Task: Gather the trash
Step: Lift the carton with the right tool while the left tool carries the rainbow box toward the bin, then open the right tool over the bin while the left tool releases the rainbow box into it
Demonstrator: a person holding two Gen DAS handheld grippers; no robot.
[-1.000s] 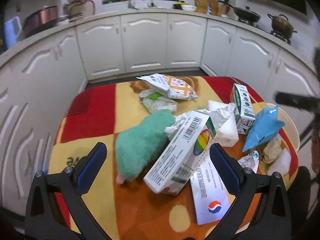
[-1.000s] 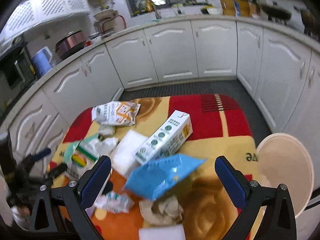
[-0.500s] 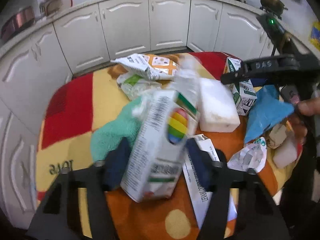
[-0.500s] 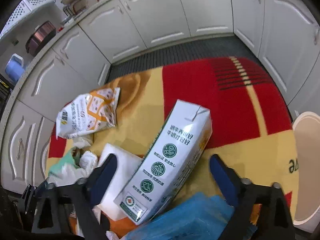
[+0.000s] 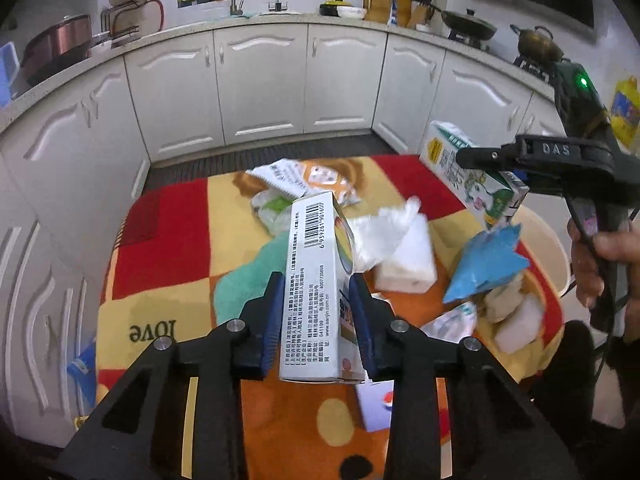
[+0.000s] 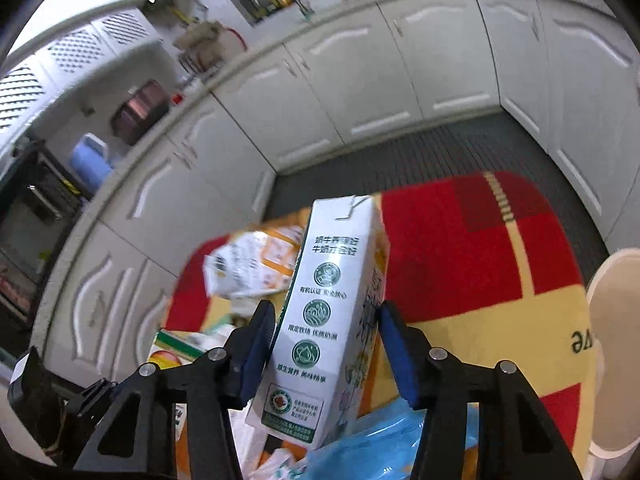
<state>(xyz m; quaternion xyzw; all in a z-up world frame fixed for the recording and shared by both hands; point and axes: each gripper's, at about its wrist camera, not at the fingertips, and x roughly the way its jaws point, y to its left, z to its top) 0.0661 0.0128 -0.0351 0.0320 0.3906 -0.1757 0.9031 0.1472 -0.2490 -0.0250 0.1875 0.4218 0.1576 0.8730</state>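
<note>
Your left gripper (image 5: 316, 314) has its blue-padded fingers clamped on a white box (image 5: 314, 292) with a barcode on its upper face — the box is lifted clear of the worktop (image 5: 160, 248), which is covered by a red, yellow and orange patterned cloth, and its far end points toward the cabinets (image 5: 260, 84).

Your right gripper (image 6: 326, 354) has its fingers closed on a white milk carton (image 6: 332, 320) with green round badges down its side; the carton is raised above the cloth, tilted a little, its folded top away from you. In the left wrist view you can see that same carton (image 5: 472, 174) held up over the worktop's far right corner.

Below the box, a green cloth (image 5: 248, 280) lies near the middle of the worktop. A white block (image 5: 408, 264) with crumpled clear plastic on it sits just right of it. A printed snack bag (image 5: 304, 178) lies toward the far edge, and a blue wrapper (image 5: 486, 262) near the right edge, with crumpled paper (image 5: 502, 306) just beside it. A pale round bin (image 6: 616, 344) stands off the worktop's right edge.
</note>
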